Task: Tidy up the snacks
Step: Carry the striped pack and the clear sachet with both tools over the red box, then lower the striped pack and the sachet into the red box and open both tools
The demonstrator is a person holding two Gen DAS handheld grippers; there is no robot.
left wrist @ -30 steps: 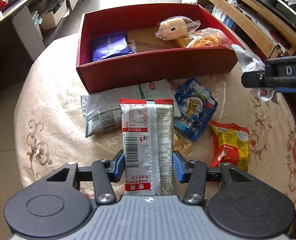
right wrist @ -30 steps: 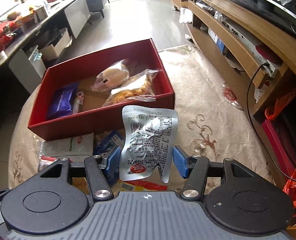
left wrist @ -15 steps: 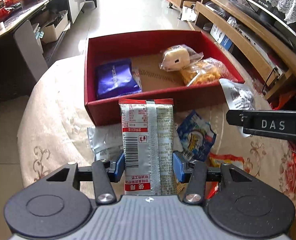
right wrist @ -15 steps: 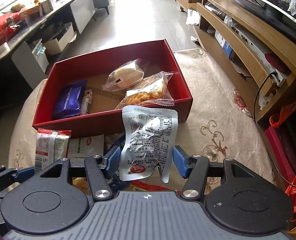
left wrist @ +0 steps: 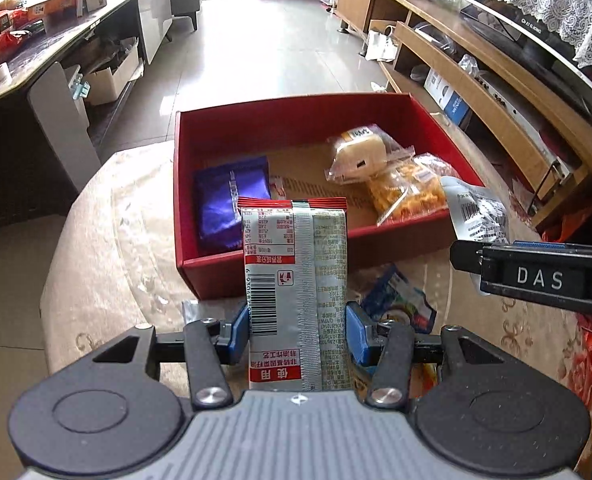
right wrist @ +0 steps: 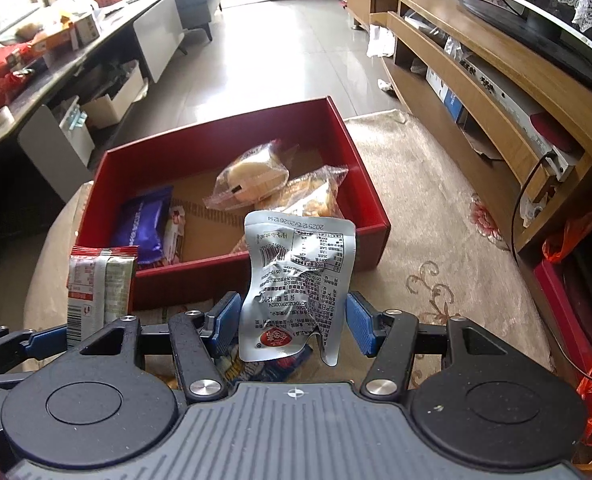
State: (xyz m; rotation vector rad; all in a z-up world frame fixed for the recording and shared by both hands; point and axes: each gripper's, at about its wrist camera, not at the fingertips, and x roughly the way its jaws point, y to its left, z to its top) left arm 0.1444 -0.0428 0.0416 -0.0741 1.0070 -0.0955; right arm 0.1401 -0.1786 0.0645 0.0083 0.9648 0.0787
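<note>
- Beige patterned cloth covers the round table [left wrist: 108,240], which stands on a tiled floor between a dark sideboard on the left and a long wooden TV cabinet [right wrist: 496,80] on the right.
- At the table's left edge, the left gripper [left wrist: 298,330] has its blue pads pressed against both sides of a silver noodle packet with red ends and a barcode [left wrist: 296,280], holding it upright just in front of the box's near wall.
- An open red rectangular cardboard box [left wrist: 256,268] sits toward the table's far edge. Along its left wall lies a shiny purple foil pack [left wrist: 228,200], with a small red-and-white sachet [right wrist: 175,228] just beside it.
- In the box's right half, a clear-wrapped pale bun [left wrist: 362,154] rests partly on a clear bag of orange fried snacks [left wrist: 410,192].
- In front of the box's near wall, a blue printed snack bag [left wrist: 396,300] lies on the cloth.
- Toward the table's right edge, the right gripper [right wrist: 292,324] carries a crinkled silver foil pouch with black print and a red round logo [right wrist: 296,280] upright over the box's near right corner. Its blue pads stand a little off the pouch's edges in the wrist view, so whether they pinch it cannot be told.
</note>
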